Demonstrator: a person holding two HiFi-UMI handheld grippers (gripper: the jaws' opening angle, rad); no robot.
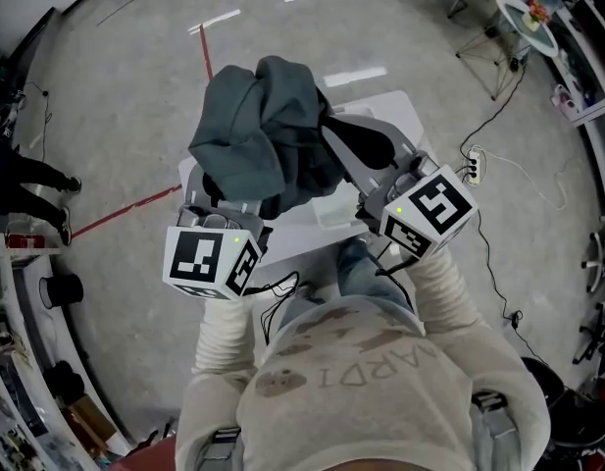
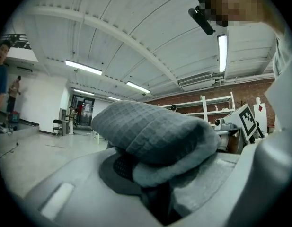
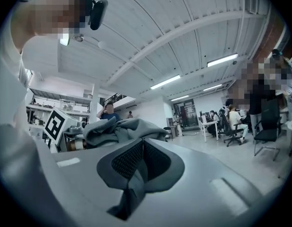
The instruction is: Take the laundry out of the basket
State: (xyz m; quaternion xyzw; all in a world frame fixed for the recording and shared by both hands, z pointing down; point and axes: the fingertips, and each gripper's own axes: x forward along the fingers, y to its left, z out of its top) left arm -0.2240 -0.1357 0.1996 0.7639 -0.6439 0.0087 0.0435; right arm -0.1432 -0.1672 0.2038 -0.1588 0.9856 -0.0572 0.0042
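Both grippers raised in front of the person, jaws pointing up, 1 grey-green garment (image 1: 268, 130) bunched between them.

Left gripper (image 2: 157, 188): jaws closed down on a thick fold of the garment. In the left gripper view the cloth fills the gap between the jaws and bulges out over the top as a rounded, waffle-textured roll. It covers most of the dark ribbed pad (image 2: 121, 167) of the left-hand jaw. The firm hold is on this side.

Right gripper (image 3: 138, 169): jaws nearly together, pinching only a thin strip of the same garment. In the right gripper view the strip runs down through the narrow slot between the jaws. The main mass of cloth lies just beyond the jaw tips, towards the left gripper's marker cube (image 3: 58, 124).

Head view: the garment hangs as 1 crumpled bundle, resting on and between the 2 sets of jaws, more of it over the left gripper. It is lifted clear above the white basket (image 1: 395, 116), which sits below and just behind the grippers on the grey floor (image 1: 106, 86). Whether anything else lies in the basket cannot be told; the garment hides most of it.
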